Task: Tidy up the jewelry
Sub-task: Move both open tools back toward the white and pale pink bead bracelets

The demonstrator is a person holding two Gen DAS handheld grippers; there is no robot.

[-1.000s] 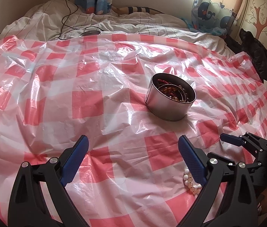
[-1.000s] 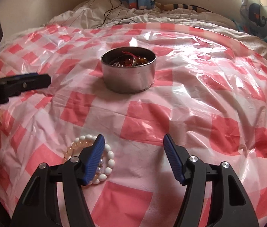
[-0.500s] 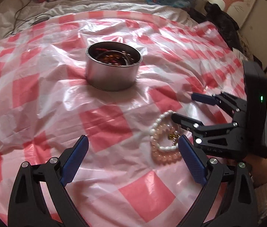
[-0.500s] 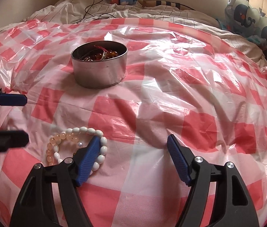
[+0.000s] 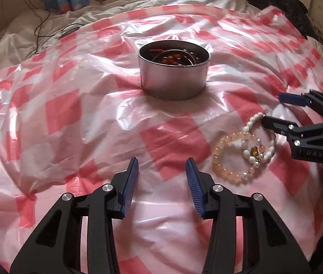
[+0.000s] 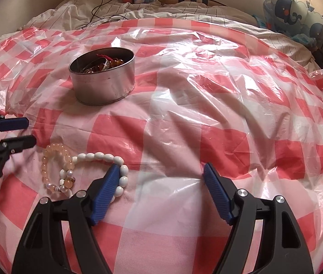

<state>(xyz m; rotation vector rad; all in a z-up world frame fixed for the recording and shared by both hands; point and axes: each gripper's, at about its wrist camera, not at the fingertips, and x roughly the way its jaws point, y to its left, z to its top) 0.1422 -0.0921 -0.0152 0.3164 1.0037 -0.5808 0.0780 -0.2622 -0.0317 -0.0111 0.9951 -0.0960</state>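
On the bed, over the red-and-white checked plastic sheet [image 6: 207,118], the round metal tin [image 6: 103,77] already holds a heap of jewelry: amber beads, a metal bangle and a bit of red cord show above its rim, so part of the sorting looks done; what is left, as far as I can see, is two bracelets lying tangled together on the sheet, well short of the tin, a white bead bracelet [image 6: 106,157] and a pale peach bead bracelet [image 6: 57,157]; the right gripper [image 6: 161,182] hangs over them with its jaws opening, the left blue pad resting just at the white beads but nothing pinched between the pads; the left gripper [image 5: 161,182] sits beside the pair with its jaws closing on empty air, only bare sheet between them; neither bracelet is lifted yet, so I'd judge the job near its end, these two to go
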